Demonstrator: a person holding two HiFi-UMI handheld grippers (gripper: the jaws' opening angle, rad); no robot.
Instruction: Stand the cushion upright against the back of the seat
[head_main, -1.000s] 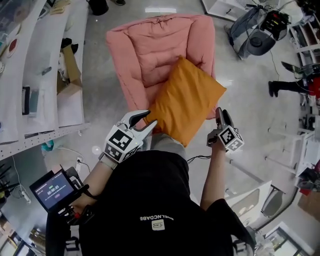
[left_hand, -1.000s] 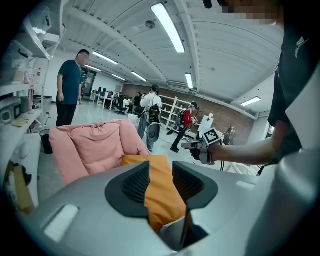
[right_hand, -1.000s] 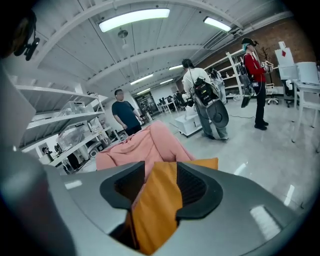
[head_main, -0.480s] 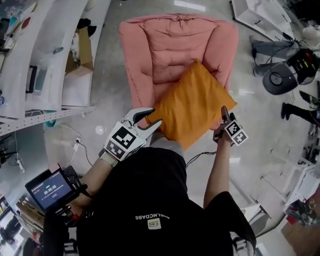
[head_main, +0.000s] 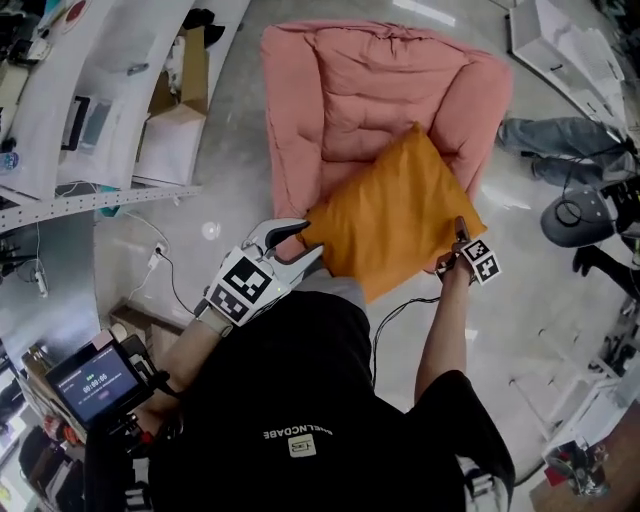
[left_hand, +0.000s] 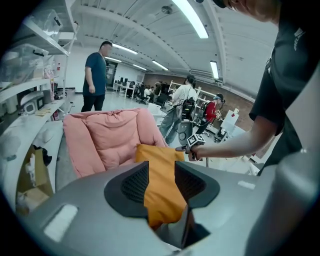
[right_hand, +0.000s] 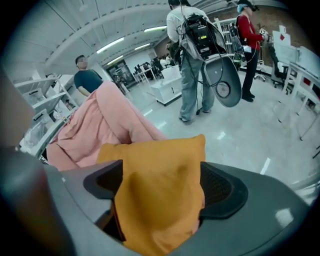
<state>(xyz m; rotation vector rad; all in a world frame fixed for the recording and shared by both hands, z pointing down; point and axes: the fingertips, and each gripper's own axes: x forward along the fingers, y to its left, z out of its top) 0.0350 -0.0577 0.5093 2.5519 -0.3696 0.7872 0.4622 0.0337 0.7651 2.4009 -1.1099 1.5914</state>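
Observation:
An orange cushion (head_main: 390, 215) lies tilted across the front of the pink armchair (head_main: 370, 90), its top corner on the seat. My left gripper (head_main: 305, 240) is shut on its near-left corner. In the left gripper view the orange fabric (left_hand: 160, 185) is pinched between the dark pads (left_hand: 134, 182). At the cushion's right corner is my right gripper (head_main: 461, 240), whose jaws have just been opening. They stand wide, with the cushion (right_hand: 160, 190) bulging loosely between the pads (right_hand: 220, 187). The pink chair back (left_hand: 107, 140) rises behind the cushion.
White shelves (head_main: 90, 150) and a cardboard box (head_main: 175, 120) stand to the chair's left. A person's legs (head_main: 560, 160) are to its right. Other people (right_hand: 195, 60) stand beyond. A small screen (head_main: 95, 380) hangs at my lower left.
The head view has swung, so the chair and cushion sit further right in the picture. Both grippers stay at the cushion's near corners. The right one now shows smaller and edge-on.

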